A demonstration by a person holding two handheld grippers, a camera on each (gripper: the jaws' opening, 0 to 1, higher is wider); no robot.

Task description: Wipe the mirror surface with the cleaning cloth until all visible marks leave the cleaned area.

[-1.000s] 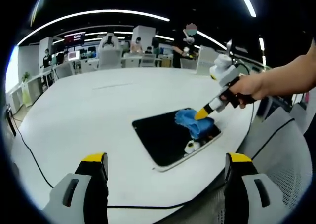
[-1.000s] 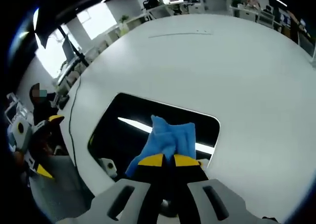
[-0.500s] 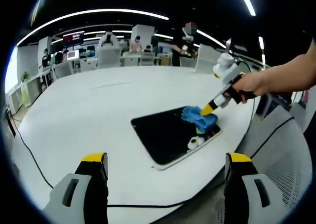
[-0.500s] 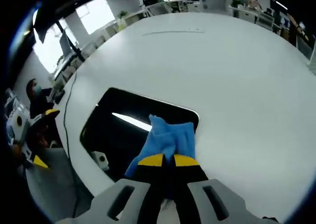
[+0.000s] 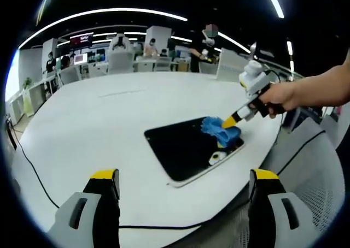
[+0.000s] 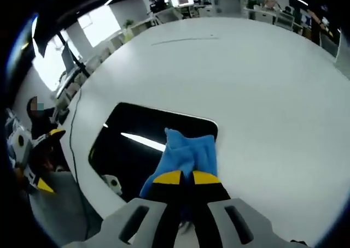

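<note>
Crossing table [image 5: 98, 122], black cable [image 5: 33, 171].

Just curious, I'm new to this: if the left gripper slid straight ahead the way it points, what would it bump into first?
Probably the white table, then the mirror lying on it; depth is hard to judge.

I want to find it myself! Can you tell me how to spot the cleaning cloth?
Look at the big white table, then the dark flat mirror lying near its edge. The cloth is the crumpled bright blue thing on the mirror, pinched in the right gripper; nothing else there is blue.
</note>
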